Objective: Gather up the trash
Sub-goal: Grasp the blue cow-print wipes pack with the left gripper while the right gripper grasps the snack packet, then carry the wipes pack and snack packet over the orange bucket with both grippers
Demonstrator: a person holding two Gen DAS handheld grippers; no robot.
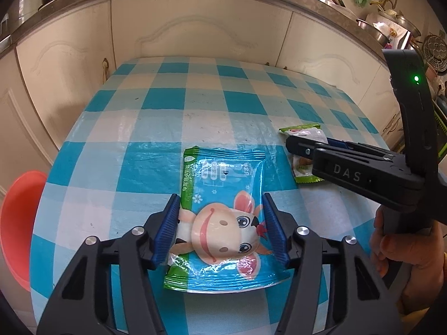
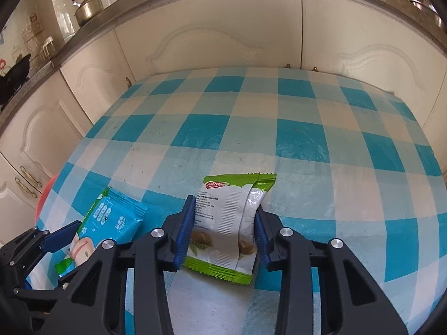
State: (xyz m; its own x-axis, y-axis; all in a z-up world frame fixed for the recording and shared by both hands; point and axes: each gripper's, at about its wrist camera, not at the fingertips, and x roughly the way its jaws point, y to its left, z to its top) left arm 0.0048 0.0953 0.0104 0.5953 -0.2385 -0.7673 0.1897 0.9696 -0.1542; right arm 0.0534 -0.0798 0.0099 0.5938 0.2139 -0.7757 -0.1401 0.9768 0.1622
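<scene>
A blue and green wet-wipes pack (image 1: 223, 209) with a cartoon cow lies near the front edge of the checked table (image 1: 195, 106). My left gripper (image 1: 220, 196) is shut on it, its blue pads (image 1: 170, 223) pressing both long sides. To its right lies a smaller green and white snack packet (image 2: 229, 223). My right gripper (image 2: 225, 203) is shut on this packet, whose right side creases against the pad. In the left wrist view the right gripper (image 1: 296, 143) hides most of the snack packet (image 1: 304, 132). The wipes pack (image 2: 111, 217) also shows in the right wrist view.
An orange-red basin (image 1: 19, 223) sits low beside the table's left edge. Cream cabinet doors (image 1: 195, 28) close off the far side, under a counter crowded with pots and a kettle (image 2: 86, 5). A person's hand (image 1: 391, 245) grips the right tool's handle.
</scene>
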